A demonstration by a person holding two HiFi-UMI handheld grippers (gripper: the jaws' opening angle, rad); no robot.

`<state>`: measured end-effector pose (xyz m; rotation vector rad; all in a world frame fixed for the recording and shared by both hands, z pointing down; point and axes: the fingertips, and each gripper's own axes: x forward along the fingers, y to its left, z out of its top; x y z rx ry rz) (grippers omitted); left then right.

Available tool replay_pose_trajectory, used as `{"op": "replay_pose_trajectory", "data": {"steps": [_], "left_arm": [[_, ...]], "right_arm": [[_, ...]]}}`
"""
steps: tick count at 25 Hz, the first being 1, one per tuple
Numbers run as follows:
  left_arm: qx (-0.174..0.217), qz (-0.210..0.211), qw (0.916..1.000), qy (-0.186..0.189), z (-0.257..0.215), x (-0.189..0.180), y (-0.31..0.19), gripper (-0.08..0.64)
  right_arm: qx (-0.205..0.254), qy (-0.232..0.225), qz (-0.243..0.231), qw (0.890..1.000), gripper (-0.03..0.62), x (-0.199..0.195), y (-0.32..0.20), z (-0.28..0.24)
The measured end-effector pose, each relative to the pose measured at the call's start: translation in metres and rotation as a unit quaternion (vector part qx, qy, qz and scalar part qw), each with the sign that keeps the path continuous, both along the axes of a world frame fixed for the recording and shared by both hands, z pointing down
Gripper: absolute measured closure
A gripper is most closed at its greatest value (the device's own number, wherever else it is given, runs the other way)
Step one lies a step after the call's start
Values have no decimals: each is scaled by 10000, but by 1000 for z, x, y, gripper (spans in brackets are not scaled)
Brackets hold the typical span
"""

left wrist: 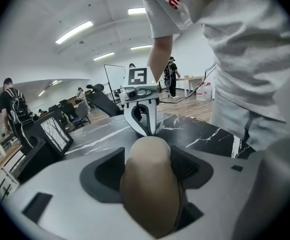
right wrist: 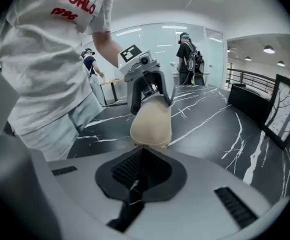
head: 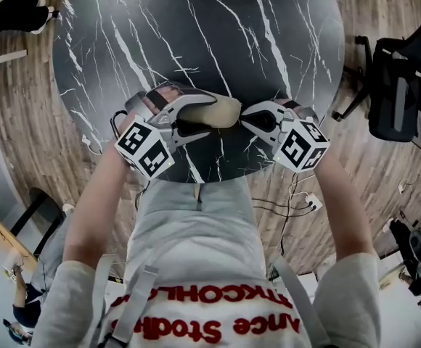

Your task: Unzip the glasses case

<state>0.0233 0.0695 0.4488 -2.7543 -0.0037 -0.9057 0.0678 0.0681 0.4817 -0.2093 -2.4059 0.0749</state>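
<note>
Two grippers meet over a round black marble table (head: 196,27) with white lines in it, low in the middle of the head view. The left gripper (head: 199,116) comes in from the left side. Its jaws are squeezed onto a smooth, rounded beige glasses case (head: 225,112), one jaw on each side. In the left gripper view the case (left wrist: 150,184) fills the gap between the dark pads and points away toward the other gripper.

The right gripper (head: 247,118) comes in from the right side and touches the case's right end. In the right gripper view its jaws (right wrist: 144,151) are pressed close together, right at the near tip of the case (right wrist: 151,124). Something thin may be pinched there, but it is too small to tell. The case looks zipped up.

The case sits near the table edge closest to the person, just above the top. A black office chair (head: 403,85) stands on the brown wooden floor (head: 22,100) at the right of the head view. The person wears a white shirt (head: 196,317) with red letters.
</note>
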Motion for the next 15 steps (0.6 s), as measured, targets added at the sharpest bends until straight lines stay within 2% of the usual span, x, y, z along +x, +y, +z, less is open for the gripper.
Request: {"op": "replay_pose_trajectory", "data": {"steps": [4, 5, 6, 7, 15], "left_arm": [[93, 1, 10000, -17, 0, 0, 1, 267], [85, 0, 10000, -20, 0, 0, 1, 268], [77, 2, 10000, -26, 0, 0, 1, 267], [82, 9, 10000, -32, 0, -1, 1, 267], [189, 52, 9998, -65, 1, 0, 3, 270]], "right_arm": [[90, 73, 467, 9988, 574, 5, -18, 3], [106, 187, 408, 9989, 562, 7, -20, 6], [110, 284, 307, 9991, 510, 7, -21, 9], [117, 341, 198, 9992, 487, 7, -21, 10], [384, 687, -813, 9936, 499, -3, -19, 11]]}}
